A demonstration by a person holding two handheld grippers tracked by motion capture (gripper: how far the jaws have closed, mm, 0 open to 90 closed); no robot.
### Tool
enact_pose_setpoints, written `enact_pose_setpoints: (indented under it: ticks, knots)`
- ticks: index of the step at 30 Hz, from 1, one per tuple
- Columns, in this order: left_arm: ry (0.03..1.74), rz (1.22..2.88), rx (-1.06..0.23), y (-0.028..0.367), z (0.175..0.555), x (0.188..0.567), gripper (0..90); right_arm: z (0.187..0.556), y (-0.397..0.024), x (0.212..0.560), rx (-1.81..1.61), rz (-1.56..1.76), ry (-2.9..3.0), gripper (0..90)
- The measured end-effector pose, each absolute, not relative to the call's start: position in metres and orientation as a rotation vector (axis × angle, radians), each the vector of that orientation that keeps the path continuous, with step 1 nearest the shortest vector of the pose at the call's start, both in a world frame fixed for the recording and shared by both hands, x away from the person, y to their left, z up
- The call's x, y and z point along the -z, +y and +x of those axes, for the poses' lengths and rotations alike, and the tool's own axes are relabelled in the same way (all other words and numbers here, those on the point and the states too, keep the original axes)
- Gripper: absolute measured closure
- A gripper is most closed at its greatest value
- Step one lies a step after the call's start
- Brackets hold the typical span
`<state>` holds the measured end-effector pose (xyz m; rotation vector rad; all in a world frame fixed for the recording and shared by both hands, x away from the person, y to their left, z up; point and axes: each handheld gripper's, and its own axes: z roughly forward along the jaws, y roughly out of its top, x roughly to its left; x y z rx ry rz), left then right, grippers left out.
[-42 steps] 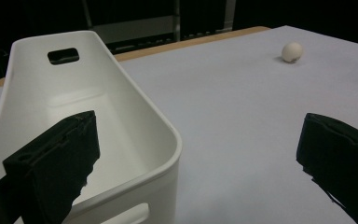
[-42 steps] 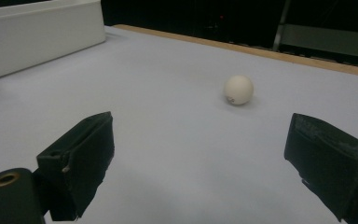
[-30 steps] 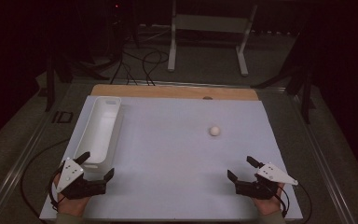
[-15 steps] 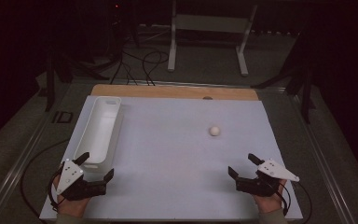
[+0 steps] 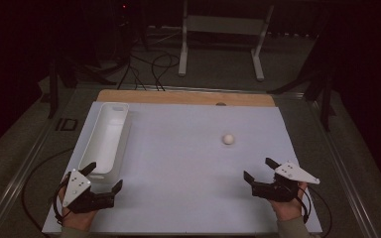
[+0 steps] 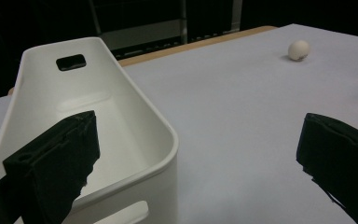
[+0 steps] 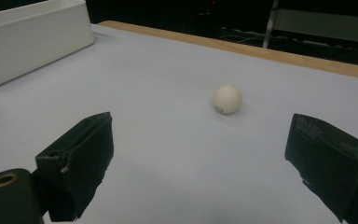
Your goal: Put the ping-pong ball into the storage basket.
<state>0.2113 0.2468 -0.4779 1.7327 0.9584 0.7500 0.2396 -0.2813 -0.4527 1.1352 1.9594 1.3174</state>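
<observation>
Right hand-held gripper (image 5: 260, 169) sits near the worktop's front right corner, jaws wide apart, empty. Small off-white ball (image 5: 227, 139) lies on the bare worktop, right of centre, ahead of that gripper and apart from it; in the right gripper view the ball (image 7: 228, 99) sits between the two jaws' lines but farther out, no contact yet. Left hand-held gripper (image 5: 105, 177) is at the front left corner, jaws also apart and empty, just by the near end of the long white plastic bin (image 5: 94, 160) that runs along the left edge. In the left gripper view the bin (image 6: 135, 112) looks empty, handle cutout in the far wall.

Step in hand, as I judge it: right gripper goes for the ball, likely to carry it to the bin. Do it well: keep jaws spread, come in low and straight so the ball stays centred between them, close slowly since a round ball can squirt out or roll off if nudged by one jaw first. Don't push down on it.

Surface: flat pale grey-white mat (image 5: 178, 163) over a wooden board (image 5: 178, 96), wood strip showing at the far edge. Room is dark; metal stand legs (image 5: 221, 44) and loose cables (image 5: 151, 62) on the floor beyond the far edge
</observation>
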Motion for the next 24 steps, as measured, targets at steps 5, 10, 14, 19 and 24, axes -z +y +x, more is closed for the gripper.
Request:
enact_pose_setpoints:
  ticks: [5,10,14,19,24]
  knots:
    - [0.963,1.721,-0.756,0.249,0.210,0.477,0.0,0.243,-0.277,0.450,-1.308,1.135,1.968,7.4]
    - [0.965,1.718,-0.753,0.249,0.210,0.476,0.0,0.248,-0.272,0.445,-1.298,1.122,1.976,7.4]
    - [0.967,1.716,-0.753,0.250,0.210,0.476,0.0,0.252,-0.268,0.442,-1.290,1.122,1.987,7.4]
    - [0.967,1.712,-0.750,0.250,0.210,0.476,0.0,0.257,-0.264,0.438,-1.283,1.131,1.993,7.4]
    - [0.965,1.716,-0.747,0.250,0.210,0.477,0.0,0.263,-0.261,0.434,-1.271,1.140,2.002,7.4]
